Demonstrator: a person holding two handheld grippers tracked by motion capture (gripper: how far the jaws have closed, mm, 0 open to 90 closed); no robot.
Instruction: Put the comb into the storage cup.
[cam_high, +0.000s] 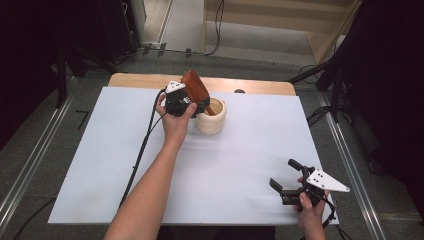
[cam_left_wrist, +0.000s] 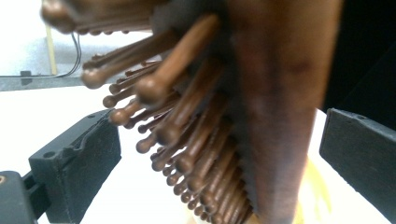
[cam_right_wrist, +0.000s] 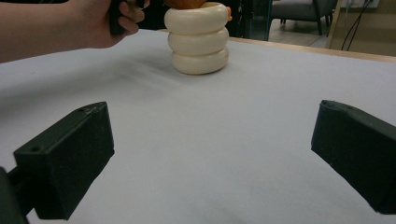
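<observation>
A brown wooden hairbrush (cam_high: 195, 85) stands tilted, handle down, in a cream ribbed cup (cam_high: 211, 120) at the back middle of the table. My left gripper (cam_high: 200, 106) is at the brush just above the cup's rim. In the left gripper view the brush (cam_left_wrist: 275, 93), bristles facing left, stands between the two black jaws, which are spread wide with a little gap on each side. My right gripper (cam_high: 281, 172) rests open near the front right of the table, with nothing between its jaws. In the right gripper view, that gripper (cam_right_wrist: 219, 149) faces the cup (cam_right_wrist: 198, 39) from afar.
A white sheet (cam_high: 240, 160) covers the table, with a strip of wood (cam_high: 250, 86) bare at the far edge. The left gripper's cable (cam_high: 142, 150) trails along the forearm to the front edge. Dark stands and cables stand on the floor around the table.
</observation>
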